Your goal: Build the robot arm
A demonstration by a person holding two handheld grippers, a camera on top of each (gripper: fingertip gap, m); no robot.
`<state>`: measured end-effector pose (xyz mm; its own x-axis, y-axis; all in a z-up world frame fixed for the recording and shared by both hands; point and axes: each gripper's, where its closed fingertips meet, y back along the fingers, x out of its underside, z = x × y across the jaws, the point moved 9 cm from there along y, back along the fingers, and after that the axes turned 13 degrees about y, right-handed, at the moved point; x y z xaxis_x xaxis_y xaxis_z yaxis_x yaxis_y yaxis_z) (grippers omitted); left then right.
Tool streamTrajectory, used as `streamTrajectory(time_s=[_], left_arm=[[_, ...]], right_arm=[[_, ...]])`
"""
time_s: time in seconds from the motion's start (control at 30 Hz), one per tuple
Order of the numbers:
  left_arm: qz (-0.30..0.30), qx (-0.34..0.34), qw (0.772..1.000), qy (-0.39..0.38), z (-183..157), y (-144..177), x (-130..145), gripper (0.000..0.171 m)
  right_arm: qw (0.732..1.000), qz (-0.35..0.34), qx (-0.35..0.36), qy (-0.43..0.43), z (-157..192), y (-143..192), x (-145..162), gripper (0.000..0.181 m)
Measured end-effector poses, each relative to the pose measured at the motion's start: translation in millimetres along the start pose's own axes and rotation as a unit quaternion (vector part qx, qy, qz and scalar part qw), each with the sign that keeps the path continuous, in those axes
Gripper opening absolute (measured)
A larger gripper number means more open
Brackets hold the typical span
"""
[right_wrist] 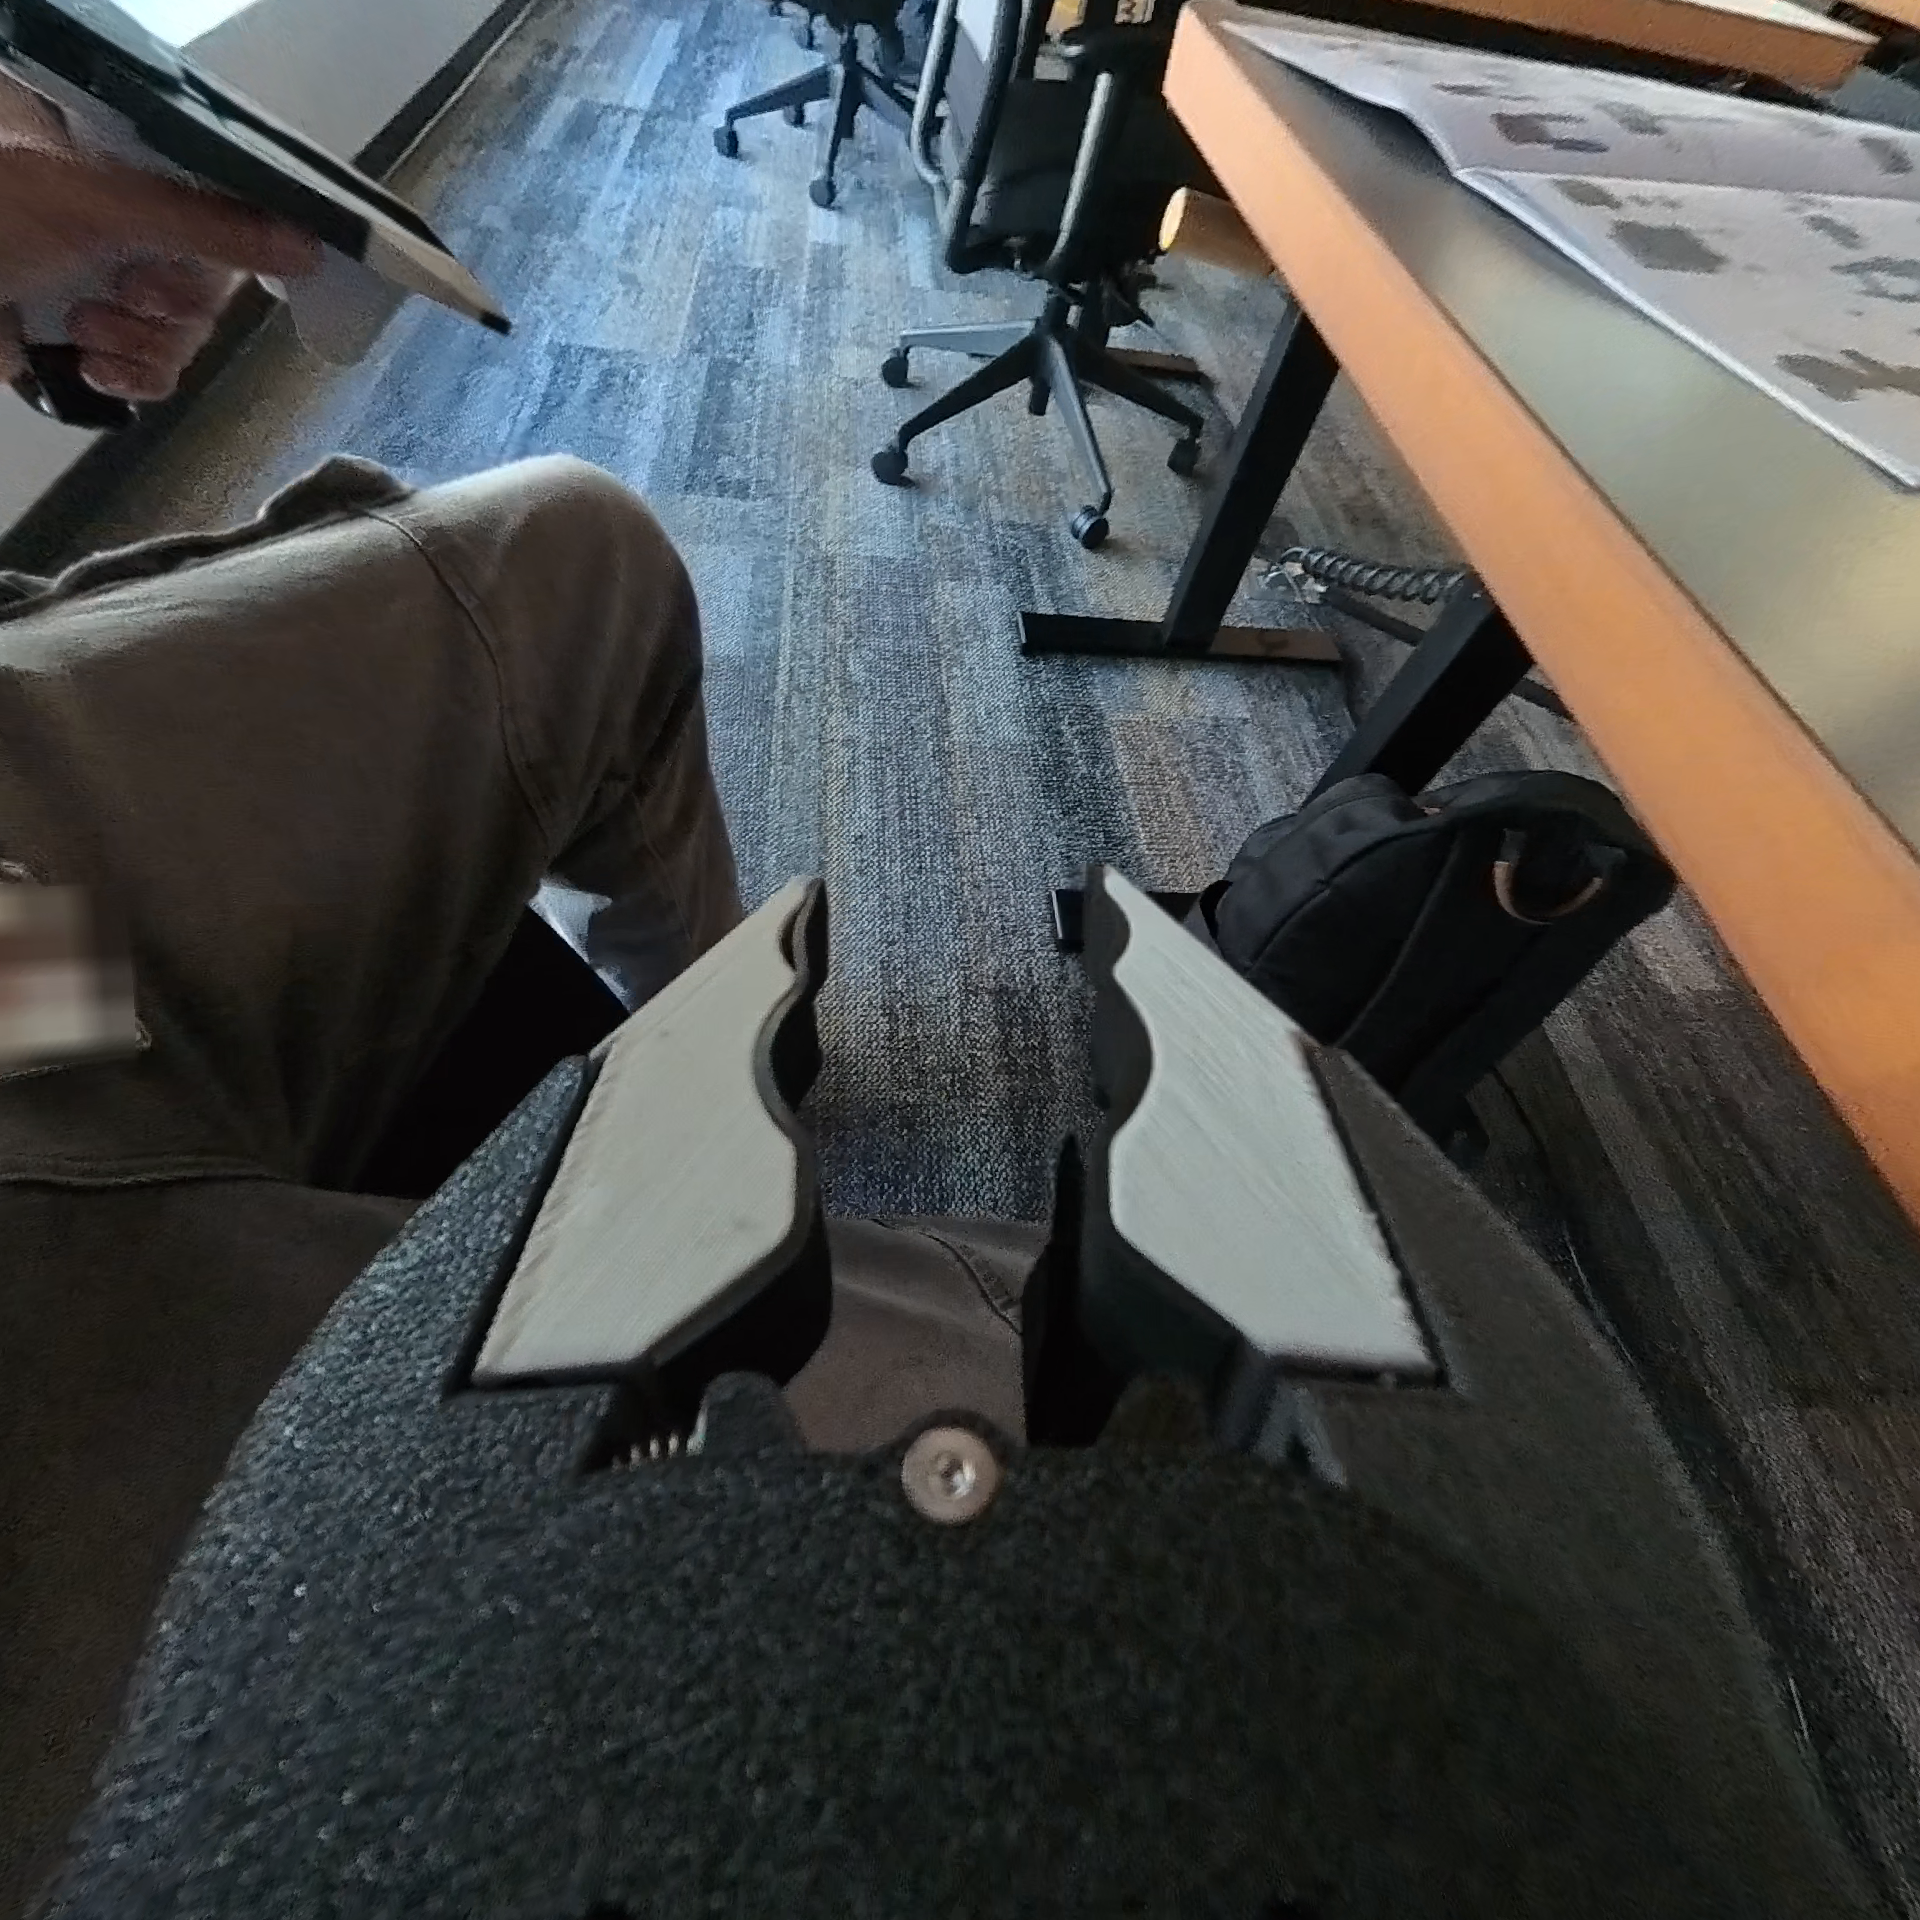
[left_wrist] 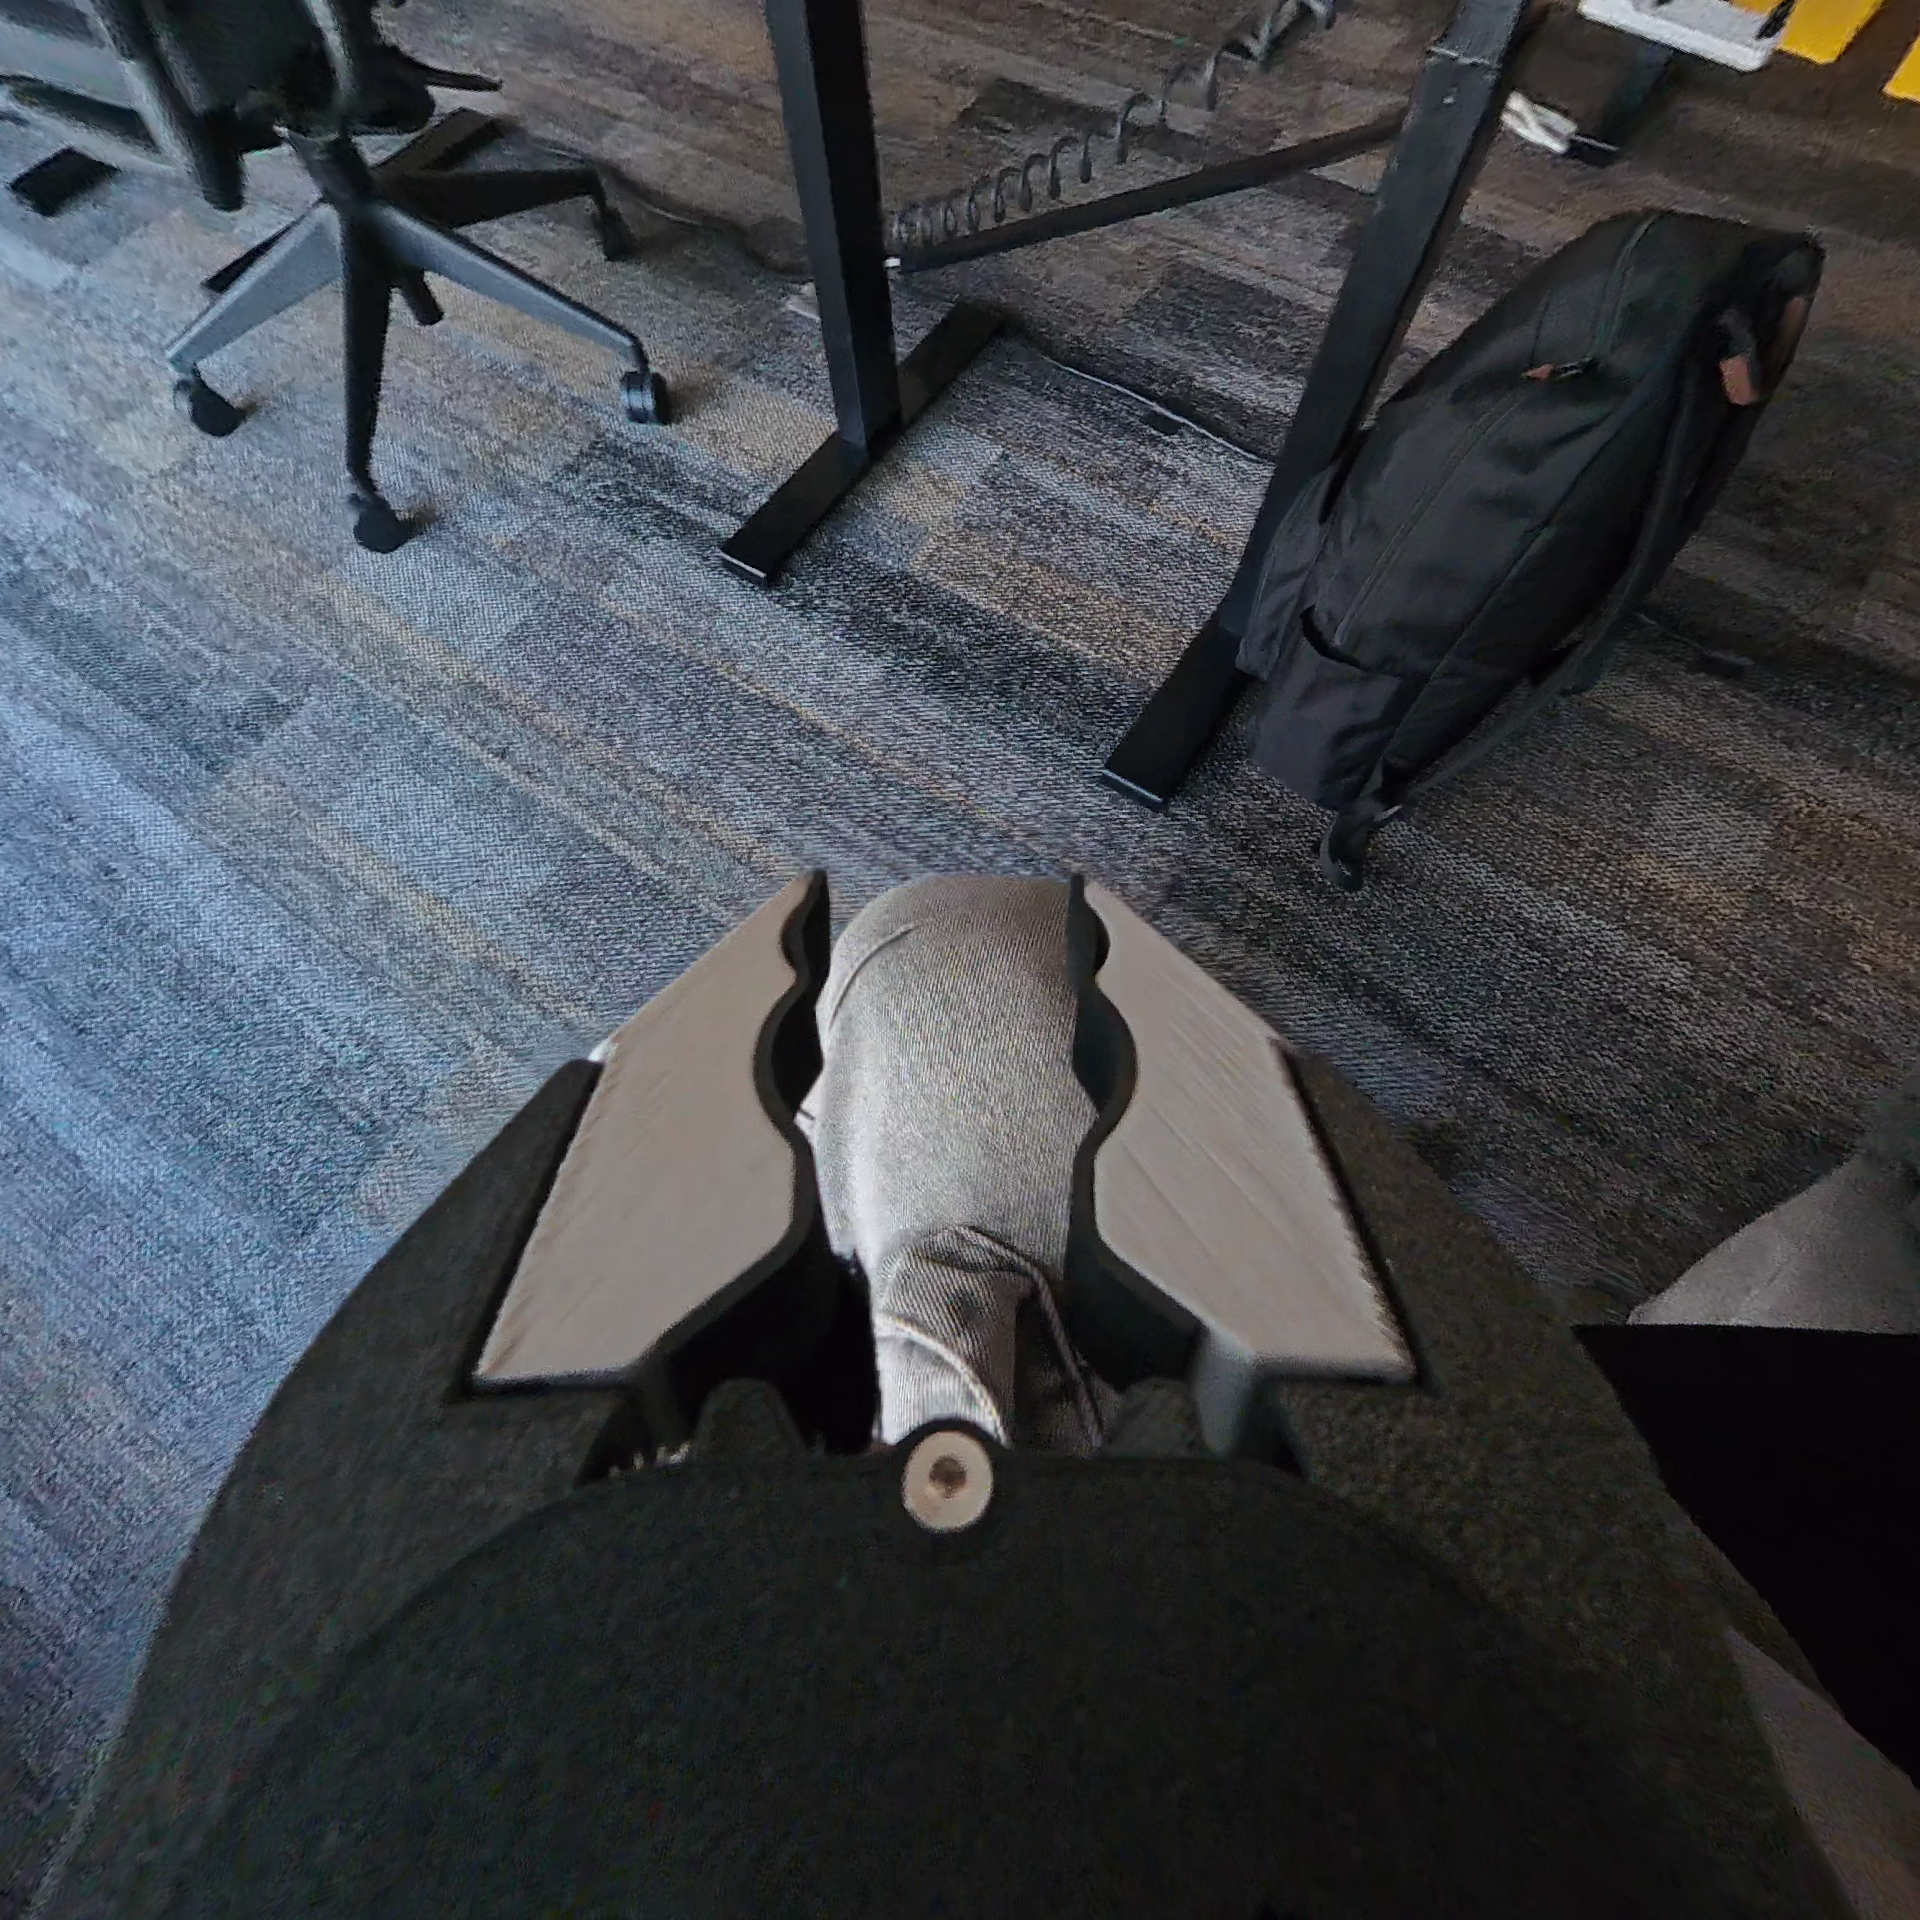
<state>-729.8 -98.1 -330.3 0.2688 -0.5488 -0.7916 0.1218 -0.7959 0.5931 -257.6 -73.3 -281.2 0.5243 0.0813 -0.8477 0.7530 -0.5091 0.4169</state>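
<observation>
Left gripper [left_wrist: 948,894] and right gripper [right_wrist: 951,894] both gaped empty over carpet [left_wrist: 416,935]; table edge [right_wrist: 1507,582] sat right.

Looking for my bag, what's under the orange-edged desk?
A black backpack stands on the carpet beside the black desk leg, with a coiled cable behind. The desk hides anything farther right.

Both wrist views face down at carpet [left_wrist: 520,831], sharing a black backpack [right_wrist: 1403,914].
</observation>
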Motion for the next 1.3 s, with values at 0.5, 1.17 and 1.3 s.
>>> streamTrajectory(time_s=[0.5, 1.17, 1.3], left_arm=[[0.034, 0.128, 0.98, -0.15, -139, -73, -19, 0.045], [0.052, 0.251, 0.937, -0.239, -272, -107, -19, 0.045], [0.058, 0.271, 0.928, -0.249, -292, -108, -16, 0.045]], right_arm=[[0.981, 0.028, 0.149, -0.117, 5, 96, 41, 0.054], [0.938, 0.063, 0.284, -0.19, 48, 183, 68, 0.053], [0.931, 0.064, 0.297, -0.203, 55, 192, 70, 0.053]])
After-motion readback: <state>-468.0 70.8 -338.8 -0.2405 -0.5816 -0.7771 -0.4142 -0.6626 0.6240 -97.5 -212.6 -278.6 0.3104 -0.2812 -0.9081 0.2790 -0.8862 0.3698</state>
